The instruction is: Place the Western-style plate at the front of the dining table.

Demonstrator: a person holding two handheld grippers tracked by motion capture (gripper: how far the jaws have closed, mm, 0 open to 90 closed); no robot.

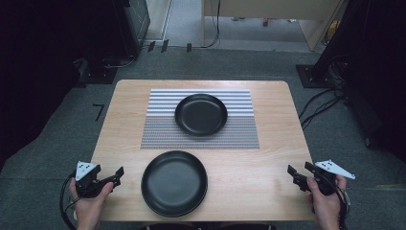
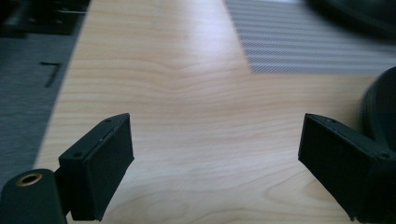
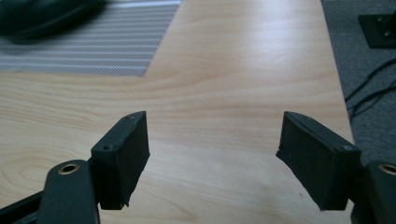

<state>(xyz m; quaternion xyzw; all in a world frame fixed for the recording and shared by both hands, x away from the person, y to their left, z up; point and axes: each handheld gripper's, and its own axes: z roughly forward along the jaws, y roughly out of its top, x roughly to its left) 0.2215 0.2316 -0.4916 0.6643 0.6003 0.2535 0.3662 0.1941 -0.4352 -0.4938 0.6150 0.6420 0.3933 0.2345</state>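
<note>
Two black plates lie on the wooden table (image 1: 268, 163). One plate (image 1: 201, 114) sits on a striped grey placemat (image 1: 200, 120) at the middle back. The other plate (image 1: 174, 182) rests on bare wood near the front edge, and its rim (image 2: 379, 105) shows at the right in the left gripper view. My left gripper (image 1: 115, 176) hovers at the table's front left corner, open, jaws wide apart over bare wood (image 2: 215, 154). My right gripper (image 1: 293, 173) is held at the front right edge, also open with nothing between its jaws (image 3: 212, 158).
The placemat's edge (image 3: 93, 46) and the far plate (image 3: 42, 16) appear blurred in the right gripper view. Grey carpet surrounds the table, with cables (image 1: 318, 103) on the floor at the right and dark equipment (image 1: 110, 33) at the back left.
</note>
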